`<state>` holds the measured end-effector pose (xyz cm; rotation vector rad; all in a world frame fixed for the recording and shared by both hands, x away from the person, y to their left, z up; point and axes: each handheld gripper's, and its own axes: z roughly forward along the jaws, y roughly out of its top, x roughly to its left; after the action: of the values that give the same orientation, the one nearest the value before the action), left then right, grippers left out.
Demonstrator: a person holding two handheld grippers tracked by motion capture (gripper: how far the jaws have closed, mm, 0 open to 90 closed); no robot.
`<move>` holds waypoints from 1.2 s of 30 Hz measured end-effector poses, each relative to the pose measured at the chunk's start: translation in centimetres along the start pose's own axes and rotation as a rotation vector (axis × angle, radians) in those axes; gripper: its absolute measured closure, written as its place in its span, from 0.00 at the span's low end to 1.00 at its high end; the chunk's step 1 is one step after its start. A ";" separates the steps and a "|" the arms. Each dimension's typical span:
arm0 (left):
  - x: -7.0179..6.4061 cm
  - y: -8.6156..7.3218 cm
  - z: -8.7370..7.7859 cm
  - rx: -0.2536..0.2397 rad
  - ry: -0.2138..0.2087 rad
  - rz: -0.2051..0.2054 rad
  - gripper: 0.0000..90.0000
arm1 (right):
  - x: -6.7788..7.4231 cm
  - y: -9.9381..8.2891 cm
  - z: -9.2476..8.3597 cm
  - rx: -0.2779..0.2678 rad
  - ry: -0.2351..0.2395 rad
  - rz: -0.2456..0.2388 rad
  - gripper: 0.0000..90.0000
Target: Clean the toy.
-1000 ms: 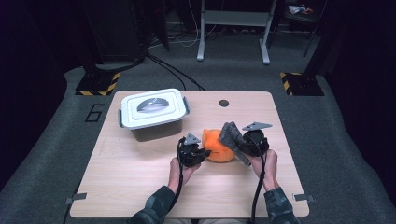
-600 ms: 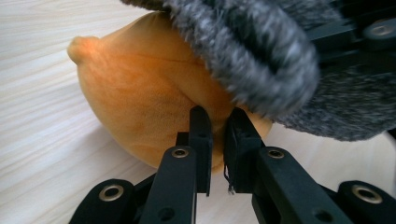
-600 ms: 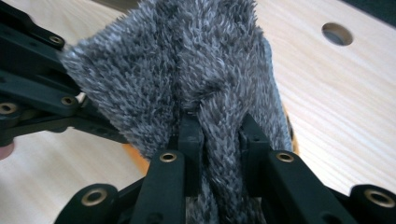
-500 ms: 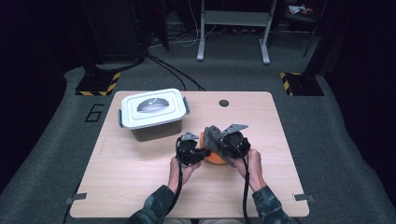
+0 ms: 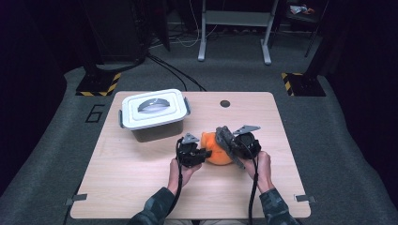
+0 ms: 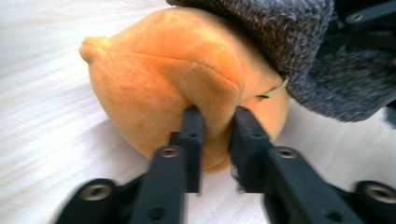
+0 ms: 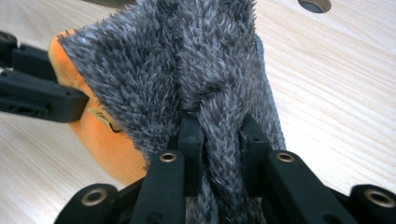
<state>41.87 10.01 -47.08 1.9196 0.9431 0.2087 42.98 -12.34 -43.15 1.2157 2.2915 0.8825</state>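
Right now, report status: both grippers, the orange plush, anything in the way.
Left gripper pinching a fold of the orange plush, jaws just eased wider. Right gripper shut on grey fuzzy cloth draped over plush. Lidded box stands clear.

- Light wooden table [image 5: 141,187] with rounded corners sitting on dark grey carpet floor [image 5: 56,154], white "6" [image 5: 95,113] marked on it
- Yellow-black striped bases [image 5: 99,85] standing at both far sides
- White metal frame legs [image 5: 234,28] and cables [image 5: 178,75] lying behind
- Surroundings staying dark, table being lit

White lidded container [image 5: 155,114] at the table's [image 5: 117,178] far left — small round hole [image 5: 225,103] near the far edge.
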 end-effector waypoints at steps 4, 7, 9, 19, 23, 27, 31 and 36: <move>-0.5 -0.1 -0.3 -0.002 0.060 0.098 0.54 | -0.1 0.2 0.0 0.003 -0.004 -0.004 0.84; -0.6 -0.1 0.2 0.005 0.068 0.124 0.47 | -0.1 0.2 0.1 0.002 -0.001 -0.007 0.84; -0.7 -0.1 0.5 0.010 0.080 0.146 0.50 | -0.2 0.2 0.1 0.003 0.004 0.006 0.83; -0.7 0.0 1.0 0.016 0.084 0.145 0.86 | -0.4 0.0 0.0 -0.009 0.016 0.025 0.83; -0.5 0.1 0.8 0.010 0.063 0.117 0.89 | -0.1 0.5 -1.2 -0.046 0.003 0.010 0.83; -0.5 0.3 0.5 -0.009 0.037 0.079 0.90 | 1.0 1.3 -2.0 -0.072 0.019 -0.025 0.83; -0.7 0.7 0.2 -0.022 0.008 0.030 0.91 | 2.3 2.0 -2.1 -0.082 0.046 -0.066 0.83; -0.3 0.6 0.3 -0.010 -0.009 -0.036 0.91 | 2.7 2.2 -1.3 -0.053 0.041 -0.079 0.83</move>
<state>42.13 9.46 -46.67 1.8913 0.9680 0.1831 42.06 -9.61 -40.88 1.0866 2.3160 0.9408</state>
